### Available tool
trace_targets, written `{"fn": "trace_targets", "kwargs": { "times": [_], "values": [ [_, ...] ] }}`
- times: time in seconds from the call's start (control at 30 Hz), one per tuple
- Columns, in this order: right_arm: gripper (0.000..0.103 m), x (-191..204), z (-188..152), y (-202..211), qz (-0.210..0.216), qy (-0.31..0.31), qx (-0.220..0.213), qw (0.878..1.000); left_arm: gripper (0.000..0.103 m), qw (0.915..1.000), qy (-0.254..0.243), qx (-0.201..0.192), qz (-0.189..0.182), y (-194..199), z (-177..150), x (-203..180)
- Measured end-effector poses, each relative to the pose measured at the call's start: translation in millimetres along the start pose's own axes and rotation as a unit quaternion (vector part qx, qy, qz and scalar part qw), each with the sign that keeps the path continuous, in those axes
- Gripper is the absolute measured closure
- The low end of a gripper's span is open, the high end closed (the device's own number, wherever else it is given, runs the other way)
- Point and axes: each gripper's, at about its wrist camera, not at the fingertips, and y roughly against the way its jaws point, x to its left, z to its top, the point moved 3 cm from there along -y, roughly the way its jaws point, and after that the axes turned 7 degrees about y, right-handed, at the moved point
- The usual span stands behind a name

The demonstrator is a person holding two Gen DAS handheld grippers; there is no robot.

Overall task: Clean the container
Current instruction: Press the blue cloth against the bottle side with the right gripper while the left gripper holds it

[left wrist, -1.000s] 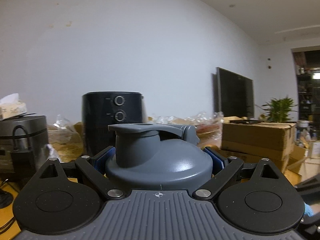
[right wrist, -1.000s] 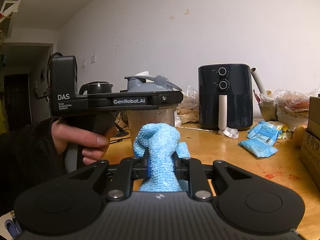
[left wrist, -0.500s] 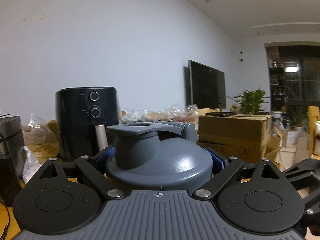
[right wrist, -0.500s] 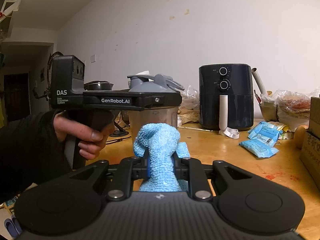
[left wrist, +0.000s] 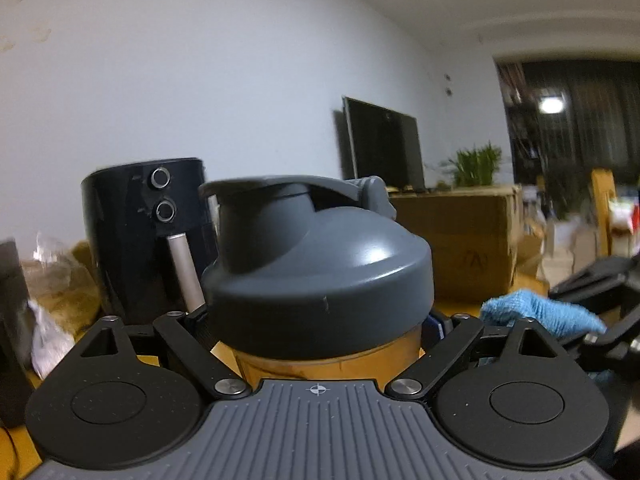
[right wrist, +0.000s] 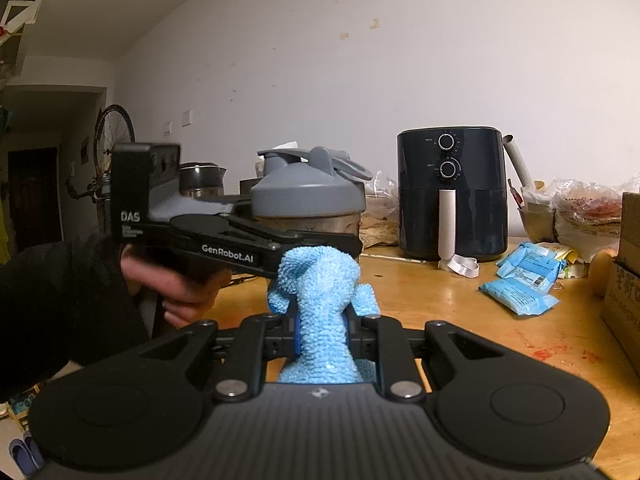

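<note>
The container, a clear shaker bottle under a grey flip-top lid, is held above the tabletop near its left edge, gripped just below the lid by the left tool. Compared with a second ago it has been swung round and tilted, so the blue cloth is now seen just beside it in the left wrist view. The cloth is clamped between the nearly closed fingers of the right tool, which has not shifted. Wiping is judged about to begin; no contact is seen yet. Toward the far edge an air fryer is stood, with blue packets toward the right edge. A white wall is seen behind.
</note>
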Motion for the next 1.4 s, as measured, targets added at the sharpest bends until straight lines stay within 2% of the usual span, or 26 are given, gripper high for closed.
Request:
{"fn": "trace_targets", "kwargs": {
  "times": [0.03, 0.5, 0.53, 0.57, 0.7, 0.77, 1.07, 1.33, 1.4],
  "values": [
    [0.090, 0, 0, 0, 0.000, 0.000, 0.001, 1.000, 0.020, 1.0000, 0.009, 0.001, -0.003, 0, -1, 0],
    [0.089, 1, 3, 1, -0.001, 0.003, 0.000, 1.000, 0.018, 0.9999, 0.015, 0.002, 0.000, 2, 3, 3],
    [0.089, 1, 3, 1, -0.002, 0.002, 0.000, 1.000, 0.015, 0.9998, 0.018, 0.002, 0.000, 1, 3, 3],
    [0.089, 1, 2, 1, -0.002, 0.002, 0.000, 1.000, 0.007, 0.9998, 0.021, 0.001, 0.005, 1, 4, 4],
    [0.089, 2, 2, 2, -0.001, 0.001, -0.001, 1.000, 0.006, 0.9993, 0.035, 0.008, -0.006, 1, 8, 6],
    [0.089, 3, 1, 2, 0.000, 0.002, 0.000, 1.000, 0.000, 0.9990, 0.040, 0.018, -0.011, -2, 9, 7],
    [0.088, 5, 1, 1, 0.004, 0.000, 0.000, 1.000, 0.000, 0.9981, 0.056, -0.027, 0.007, 8, 23, 10],
    [0.088, 4, 1, 0, 0.005, -0.001, 0.000, 1.000, 0.000, 0.9977, 0.062, -0.022, 0.014, 5, 29, 5],
    [0.088, 3, 1, 0, 0.006, -0.001, 0.000, 1.000, 0.004, 0.9978, 0.060, -0.023, 0.017, 5, 30, 3]
  ]
}}
